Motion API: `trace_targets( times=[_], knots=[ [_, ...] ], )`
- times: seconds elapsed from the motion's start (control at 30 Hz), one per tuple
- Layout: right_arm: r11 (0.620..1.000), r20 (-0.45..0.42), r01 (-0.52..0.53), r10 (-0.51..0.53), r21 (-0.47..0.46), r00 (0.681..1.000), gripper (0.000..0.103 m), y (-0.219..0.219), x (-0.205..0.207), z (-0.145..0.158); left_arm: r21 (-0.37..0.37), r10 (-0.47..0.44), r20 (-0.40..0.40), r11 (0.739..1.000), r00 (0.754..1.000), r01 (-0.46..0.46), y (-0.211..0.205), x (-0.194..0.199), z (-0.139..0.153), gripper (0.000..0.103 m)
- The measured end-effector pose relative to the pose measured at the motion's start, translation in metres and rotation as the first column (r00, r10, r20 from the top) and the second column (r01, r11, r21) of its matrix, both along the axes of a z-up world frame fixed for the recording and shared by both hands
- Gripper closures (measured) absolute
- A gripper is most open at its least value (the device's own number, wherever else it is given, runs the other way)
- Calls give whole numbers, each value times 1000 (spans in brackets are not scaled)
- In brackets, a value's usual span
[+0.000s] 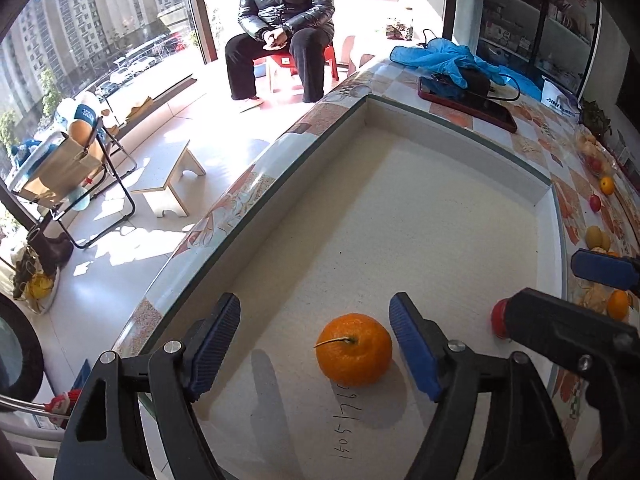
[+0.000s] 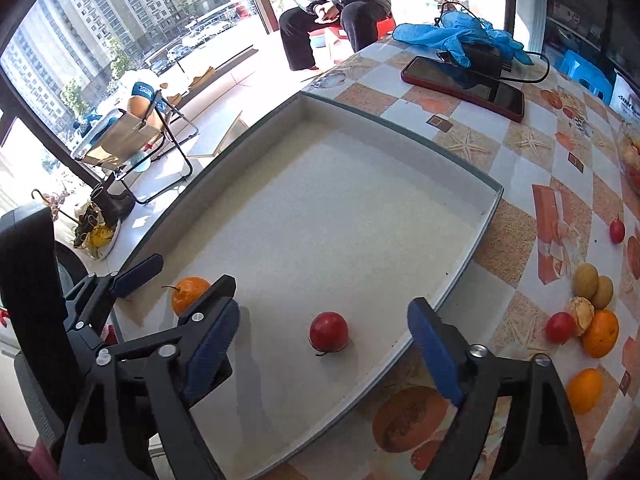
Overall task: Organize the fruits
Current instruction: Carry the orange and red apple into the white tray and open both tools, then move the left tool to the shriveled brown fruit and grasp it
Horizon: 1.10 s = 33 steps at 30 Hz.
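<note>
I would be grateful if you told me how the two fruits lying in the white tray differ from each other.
The orange is orange with dimpled skin; the red fruit is red, smooth and glossy. The orange looks larger. The orange lies between the open left gripper jaws, the red fruit between the open right gripper jaws. Both are round, stemmed, and rest ungripped on the tray floor.

place: probably high-rise flat | cues: patterned dining table (image 2: 472, 128), window onto towers (image 1: 92, 28)

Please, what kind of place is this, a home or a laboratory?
Probably a home, in a high apartment: a patterned tablecloth covers the table, large windows face residential towers, and a person in a dark jacket sits on a small red stool.
</note>
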State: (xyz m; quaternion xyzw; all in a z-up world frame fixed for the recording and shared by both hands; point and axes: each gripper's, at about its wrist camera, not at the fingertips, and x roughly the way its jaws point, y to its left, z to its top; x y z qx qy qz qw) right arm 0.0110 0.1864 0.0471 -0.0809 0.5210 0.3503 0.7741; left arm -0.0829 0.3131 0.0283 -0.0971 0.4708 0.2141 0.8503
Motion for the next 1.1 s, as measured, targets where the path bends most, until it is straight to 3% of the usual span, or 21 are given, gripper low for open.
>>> trace_targets(
  times=[0.2,0.4,0.6,0.73,0.8,0.93,0.97,1.1],
  knots=[
    [996,120,92,-94,22,988,0,-36,-4,30,49,-21,38,999,999,19,-16,-5,18,23],
    [968,183,250,-240,-34,953,0,-122,-5,20,69,-151,94,987,984,145,-67,-2,39,23],
    [904,159,405,-383,-138,910,0,-213,-12,-24,70,-361,126,932,924,355,-144,2,50,23],
    [862,174,473,-445,-181,878,0,-254,-22,-45,86,-463,91,886,882,456,-198,1,32,23],
    [862,187,486,-458,-148,869,0,-267,-29,-49,92,-465,54,883,883,460,-216,2,13,23],
    [865,251,491,-455,-103,855,0,-270,-43,-50,68,-424,0,904,906,423,-225,4,-22,23],
    [865,251,491,-455,-103,854,0,-270,-43,-50,58,-409,36,912,912,406,-222,2,-22,23],
    [865,250,492,-457,-98,854,0,-271,-42,-51,67,-396,26,917,918,394,-220,18,-22,23]
  ],
)
